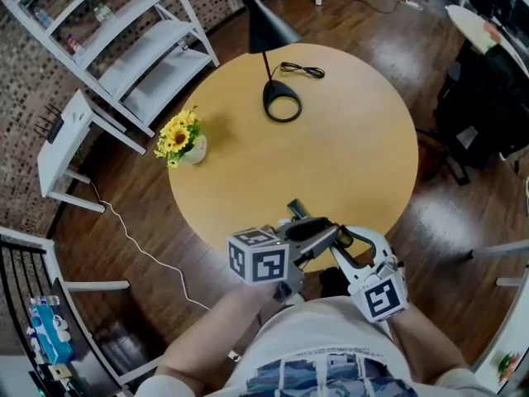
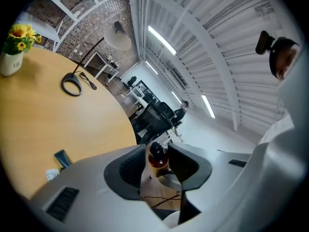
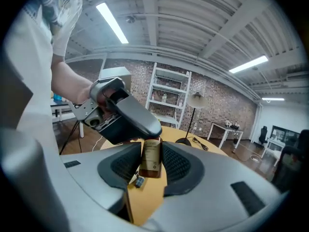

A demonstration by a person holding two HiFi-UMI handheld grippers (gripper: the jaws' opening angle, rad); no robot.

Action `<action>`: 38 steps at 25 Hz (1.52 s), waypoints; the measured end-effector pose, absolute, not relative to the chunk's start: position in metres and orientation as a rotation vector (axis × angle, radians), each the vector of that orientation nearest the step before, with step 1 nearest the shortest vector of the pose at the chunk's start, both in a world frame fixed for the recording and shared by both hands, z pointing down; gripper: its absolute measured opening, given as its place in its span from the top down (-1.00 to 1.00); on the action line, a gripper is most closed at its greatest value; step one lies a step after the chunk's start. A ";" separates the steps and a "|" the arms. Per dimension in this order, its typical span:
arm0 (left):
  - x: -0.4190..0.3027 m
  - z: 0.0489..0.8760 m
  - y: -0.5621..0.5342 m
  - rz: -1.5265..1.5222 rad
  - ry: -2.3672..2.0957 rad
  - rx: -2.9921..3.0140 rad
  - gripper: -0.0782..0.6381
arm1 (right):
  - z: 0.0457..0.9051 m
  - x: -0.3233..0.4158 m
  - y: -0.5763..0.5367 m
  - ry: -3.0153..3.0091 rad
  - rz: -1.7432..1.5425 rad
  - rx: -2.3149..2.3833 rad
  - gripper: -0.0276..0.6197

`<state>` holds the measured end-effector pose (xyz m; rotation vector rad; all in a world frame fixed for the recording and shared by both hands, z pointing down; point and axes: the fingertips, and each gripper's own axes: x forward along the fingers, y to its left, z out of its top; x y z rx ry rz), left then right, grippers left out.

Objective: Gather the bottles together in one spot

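Right gripper (image 3: 151, 153): jaws clenched on an amber bottle (image 3: 151, 161), label facing the camera. Left gripper (image 2: 158, 151): jaws grasping the same bottle at its black-capped upper end. The bottle is held off the round table (image 1: 331, 155), above its near edge, close to the person.

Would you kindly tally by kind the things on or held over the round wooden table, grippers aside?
Black desk lamp with a cord: 1
White vase of yellow flowers: 1
Amber bottle with a black cap, held over the round wooden table: 1
Small loose items near its edge, one dark, one pale and partly hidden: 2
Total: 5
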<state>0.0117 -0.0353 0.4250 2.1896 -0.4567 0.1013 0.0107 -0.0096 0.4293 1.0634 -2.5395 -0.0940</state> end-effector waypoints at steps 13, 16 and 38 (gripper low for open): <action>0.002 0.458 -0.207 0.500 -0.992 2.394 0.56 | 0.464 0.094 -0.120 -2.615 0.080 0.932 0.30; -0.022 0.487 -0.260 0.621 -1.183 2.382 0.56 | 0.484 0.121 -0.127 -2.586 0.175 0.939 0.30; -0.085 0.623 -0.428 0.722 -1.463 2.324 0.56 | 0.555 0.194 -0.135 -2.380 0.497 0.952 0.30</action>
